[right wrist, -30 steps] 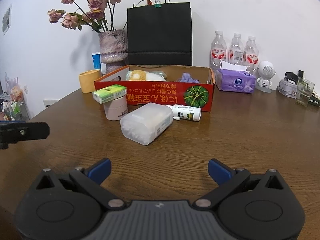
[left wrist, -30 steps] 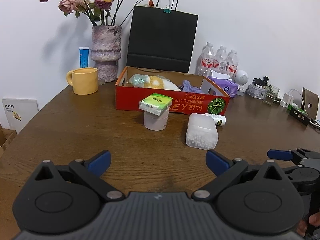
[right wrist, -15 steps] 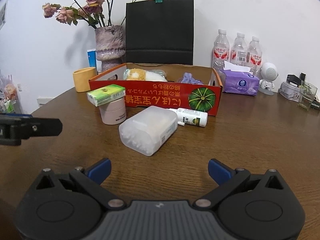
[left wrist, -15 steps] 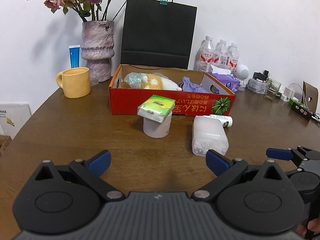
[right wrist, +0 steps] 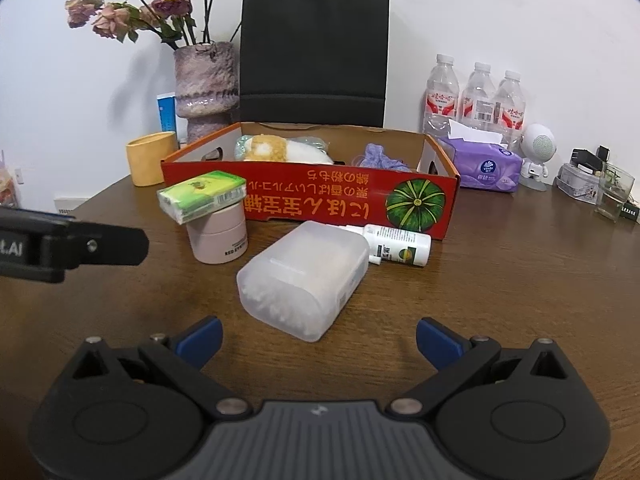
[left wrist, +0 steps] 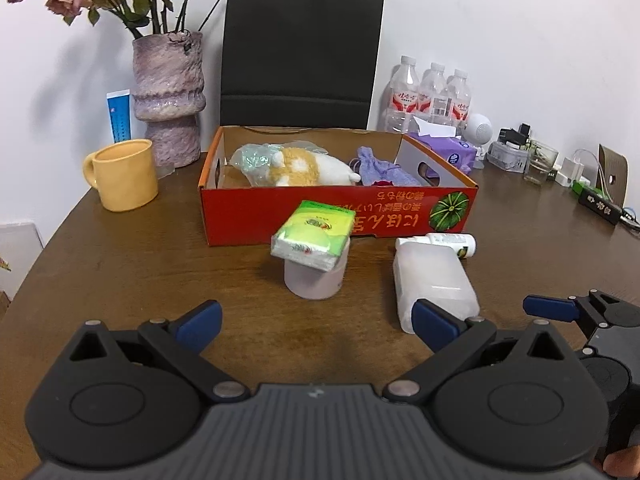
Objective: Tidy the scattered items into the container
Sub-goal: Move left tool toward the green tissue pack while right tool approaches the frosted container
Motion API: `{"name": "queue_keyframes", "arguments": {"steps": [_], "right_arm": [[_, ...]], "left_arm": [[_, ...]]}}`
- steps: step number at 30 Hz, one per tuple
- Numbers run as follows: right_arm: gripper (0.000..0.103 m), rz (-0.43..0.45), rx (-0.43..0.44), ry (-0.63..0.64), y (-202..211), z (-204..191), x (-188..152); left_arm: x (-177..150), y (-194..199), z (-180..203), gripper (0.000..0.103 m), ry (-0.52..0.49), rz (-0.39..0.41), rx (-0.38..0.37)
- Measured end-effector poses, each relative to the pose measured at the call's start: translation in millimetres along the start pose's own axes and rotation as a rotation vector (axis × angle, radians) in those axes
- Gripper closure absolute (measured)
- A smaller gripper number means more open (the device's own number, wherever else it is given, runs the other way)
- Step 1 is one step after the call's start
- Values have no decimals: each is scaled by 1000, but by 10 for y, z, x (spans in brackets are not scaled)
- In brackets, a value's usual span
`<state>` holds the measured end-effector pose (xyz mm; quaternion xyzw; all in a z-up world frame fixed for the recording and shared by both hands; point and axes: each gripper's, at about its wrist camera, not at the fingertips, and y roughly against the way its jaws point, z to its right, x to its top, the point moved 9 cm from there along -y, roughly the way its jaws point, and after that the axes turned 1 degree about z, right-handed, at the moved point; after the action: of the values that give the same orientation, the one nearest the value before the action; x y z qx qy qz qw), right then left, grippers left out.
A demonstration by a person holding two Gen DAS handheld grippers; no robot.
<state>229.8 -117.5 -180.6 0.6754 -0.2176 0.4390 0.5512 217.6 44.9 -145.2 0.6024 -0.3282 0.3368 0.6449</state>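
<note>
While both are hanging wide open and empty above the counter (right wrist: 520, 280), the right hand-held gripper (right wrist: 318, 334) is lining up on the clear plastic box (right wrist: 304, 280) lying just before the red cardboard box (right wrist: 312, 196). I'd say it should straddle the narrow sides squarely. The left hand-held gripper (left wrist: 316, 320) is facing the green tissue pack (left wrist: 314, 234) perched on the pink jar (left wrist: 314, 280).

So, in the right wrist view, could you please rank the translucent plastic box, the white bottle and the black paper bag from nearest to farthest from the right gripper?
1. Translucent plastic box, directly ahead of the right gripper.
2. White bottle, behind it, slightly right.
3. Black paper bag, against the wall.
</note>
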Motion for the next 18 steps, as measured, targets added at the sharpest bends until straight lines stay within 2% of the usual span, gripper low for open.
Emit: {"name": "queue_keyframes", "arguments": {"steps": [12,18], "right_arm": [[0,-20,-59,-36,-281,-36,94],[0,-28,-87,-59,-412,-45,142]], "left_arm": [[183,-258,-3,0,-67,-12,-35],[211,-420,-67,0,-70,-24,-22]]}}
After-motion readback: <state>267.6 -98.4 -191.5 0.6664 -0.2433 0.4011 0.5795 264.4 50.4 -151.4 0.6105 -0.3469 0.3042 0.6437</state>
